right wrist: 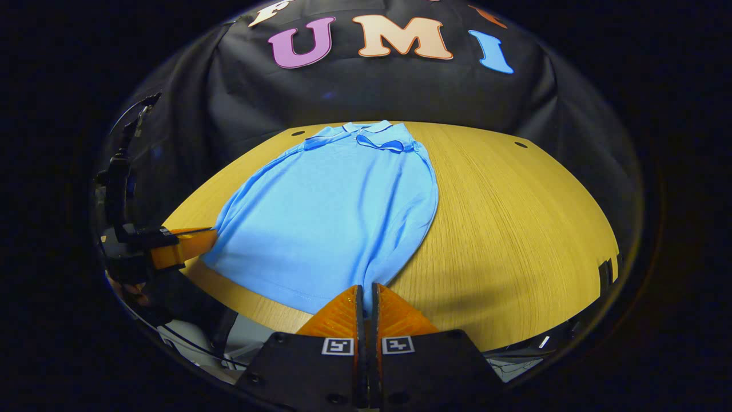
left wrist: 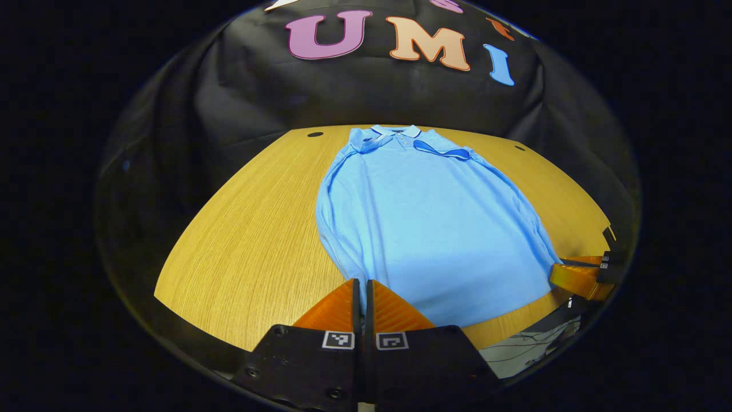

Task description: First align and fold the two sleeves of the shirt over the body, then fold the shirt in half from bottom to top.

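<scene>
both sleeves folded over blue polo shirt (left wrist: 423, 223) on worktop (left wrist: 257, 240); left gripper (left wrist: 363, 300) and right gripper (right wrist: 364, 304) at hem corners, jaws pinched narrow, whether on hem unclear; bottom-to-top fold left.

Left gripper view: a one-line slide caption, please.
Left gripper closed at the bottom hem corner of a blue polo shirt, sleeves folded in, on a wooden table.

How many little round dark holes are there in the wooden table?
2, both near the table's far edge: one hole beside the shirt's collar, the other hole further along. The shirt may hide more.
</scene>
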The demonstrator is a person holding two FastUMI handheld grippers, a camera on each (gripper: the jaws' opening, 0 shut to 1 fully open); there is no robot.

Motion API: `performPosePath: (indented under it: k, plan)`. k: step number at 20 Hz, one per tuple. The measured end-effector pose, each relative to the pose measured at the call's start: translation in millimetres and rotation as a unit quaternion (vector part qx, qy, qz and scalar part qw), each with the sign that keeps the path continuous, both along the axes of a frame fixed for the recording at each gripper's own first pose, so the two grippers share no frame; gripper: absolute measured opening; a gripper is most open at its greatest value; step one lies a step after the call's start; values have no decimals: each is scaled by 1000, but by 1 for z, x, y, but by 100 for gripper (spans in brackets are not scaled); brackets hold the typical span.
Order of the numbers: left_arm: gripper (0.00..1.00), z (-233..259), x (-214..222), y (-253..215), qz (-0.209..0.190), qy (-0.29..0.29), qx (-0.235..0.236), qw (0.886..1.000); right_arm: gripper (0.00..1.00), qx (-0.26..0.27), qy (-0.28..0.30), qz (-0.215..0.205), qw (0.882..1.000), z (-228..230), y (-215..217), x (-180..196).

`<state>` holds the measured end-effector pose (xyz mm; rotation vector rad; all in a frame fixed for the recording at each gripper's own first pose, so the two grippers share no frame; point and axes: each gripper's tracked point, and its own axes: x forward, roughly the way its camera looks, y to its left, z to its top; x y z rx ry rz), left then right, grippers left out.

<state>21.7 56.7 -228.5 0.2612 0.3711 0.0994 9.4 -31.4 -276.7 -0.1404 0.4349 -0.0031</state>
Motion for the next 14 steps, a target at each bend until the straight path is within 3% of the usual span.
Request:
performPosePath:
  k: [7, 11, 14]
  plan:
    - [0, 56, 25, 3, 8, -37, -43, 998, 3, 14, -46, 25, 999, 64, 21, 32]
    - [0, 104, 63, 1, -13, -55, -54, 997, 0, 11, -73, 23, 997, 111, 34, 73]
    - [0, 143, 102, -5, -46, -68, -65, 995, 4, 17, -99, 4, 995, 152, 36, 112]
